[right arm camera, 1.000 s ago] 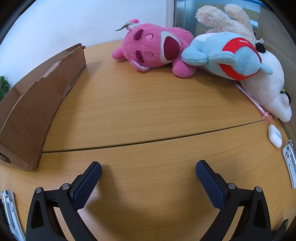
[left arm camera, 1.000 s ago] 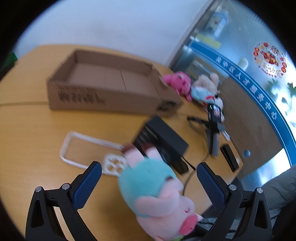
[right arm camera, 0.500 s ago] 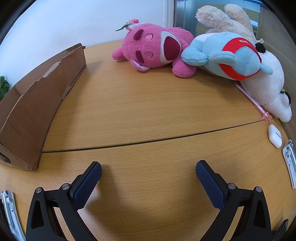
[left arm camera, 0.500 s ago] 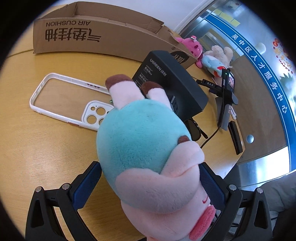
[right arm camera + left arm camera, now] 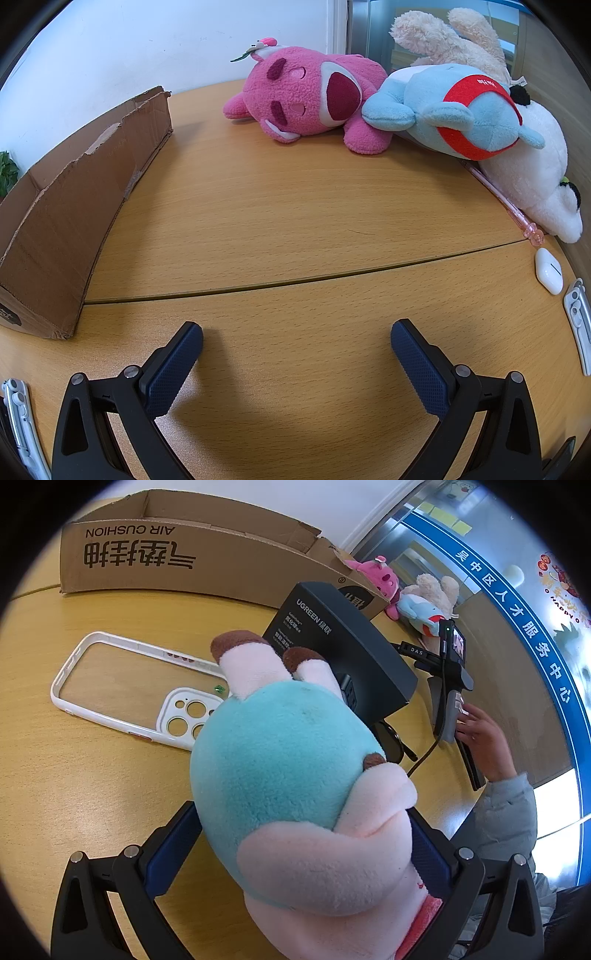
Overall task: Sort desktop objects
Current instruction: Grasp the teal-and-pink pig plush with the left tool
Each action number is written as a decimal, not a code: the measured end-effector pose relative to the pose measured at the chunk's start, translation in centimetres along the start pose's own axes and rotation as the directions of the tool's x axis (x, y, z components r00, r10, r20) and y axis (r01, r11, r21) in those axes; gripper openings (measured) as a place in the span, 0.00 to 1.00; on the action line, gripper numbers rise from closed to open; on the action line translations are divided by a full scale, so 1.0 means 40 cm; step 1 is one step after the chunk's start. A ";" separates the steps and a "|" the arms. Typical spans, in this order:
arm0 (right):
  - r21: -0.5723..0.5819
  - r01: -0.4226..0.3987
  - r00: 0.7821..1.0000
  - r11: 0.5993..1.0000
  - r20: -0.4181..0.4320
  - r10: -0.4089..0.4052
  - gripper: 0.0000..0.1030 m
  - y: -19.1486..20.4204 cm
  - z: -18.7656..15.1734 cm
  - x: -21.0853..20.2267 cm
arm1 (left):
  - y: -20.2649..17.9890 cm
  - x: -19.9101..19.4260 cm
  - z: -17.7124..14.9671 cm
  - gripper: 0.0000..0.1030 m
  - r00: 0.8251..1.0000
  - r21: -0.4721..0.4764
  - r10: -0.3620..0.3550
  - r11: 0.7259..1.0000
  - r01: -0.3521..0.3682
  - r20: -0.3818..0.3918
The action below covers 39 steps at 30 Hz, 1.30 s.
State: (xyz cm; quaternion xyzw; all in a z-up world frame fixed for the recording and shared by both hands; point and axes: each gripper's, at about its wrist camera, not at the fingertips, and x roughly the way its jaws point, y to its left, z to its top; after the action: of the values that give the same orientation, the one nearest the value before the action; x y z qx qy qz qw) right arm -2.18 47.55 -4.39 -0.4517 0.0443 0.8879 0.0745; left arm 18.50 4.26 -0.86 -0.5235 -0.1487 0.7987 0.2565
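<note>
In the left wrist view my left gripper (image 5: 295, 834) has its jaws wide, one on each side of a pink and teal pig plush (image 5: 291, 775) that fills the gap; I cannot tell whether the pads (image 5: 173, 845) press on it. A white phone case (image 5: 136, 690), a black UGREEN box (image 5: 343, 653) and an open cardboard box (image 5: 207, 561) lie beyond. In the right wrist view my right gripper (image 5: 295, 354) is open and empty over the wooden desk (image 5: 295, 221). A pink bear plush (image 5: 306, 96), a blue plush (image 5: 454, 110) and a white plush (image 5: 535, 177) lie at the far right.
A camera on a stand (image 5: 450, 672) with a cable and a person's hand (image 5: 484, 738) are right of the black box. In the right wrist view the cardboard box wall (image 5: 74, 206) stands at left; a pink pen (image 5: 506, 203) and a white earbud case (image 5: 548, 271) lie at right.
My left gripper came down and forward around the pig plush, which now fills the view. A person's hand has appeared at the camera stand. The right gripper has not moved.
</note>
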 end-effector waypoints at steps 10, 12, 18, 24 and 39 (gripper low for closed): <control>0.026 0.016 0.999 1.000 -0.036 -0.015 1.00 0.004 -0.006 -0.007 | -0.019 -0.010 -0.009 1.00 0.998 0.021 0.043 0.999 -0.044 0.052; 0.054 0.017 0.998 0.998 -0.068 -0.014 1.00 0.007 -0.021 -0.030 | -0.023 -0.015 -0.010 1.00 0.996 0.032 0.054 0.998 -0.056 0.065; -0.123 -0.134 0.979 0.983 0.140 0.151 1.00 0.126 -0.184 -0.400 | -0.029 -0.018 -0.003 0.98 0.995 0.044 0.062 0.997 -0.065 0.080; -0.299 -0.467 0.854 0.832 0.092 0.512 1.00 0.289 -0.398 -0.669 | -0.031 -0.019 -0.002 0.95 0.994 0.032 0.067 0.997 -0.070 0.085; -0.317 -0.684 0.728 0.657 -0.229 0.647 0.82 0.642 -0.647 -0.565 | -0.020 -0.049 -0.024 0.77 0.991 -0.004 0.058 0.998 -0.058 0.117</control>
State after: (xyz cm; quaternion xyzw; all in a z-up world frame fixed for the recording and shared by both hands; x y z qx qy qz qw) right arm 27.11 16.39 -1.05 -0.4515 0.0372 0.8213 -0.3469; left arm 20.19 3.80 0.64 -0.4802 -0.1484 0.8350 0.2239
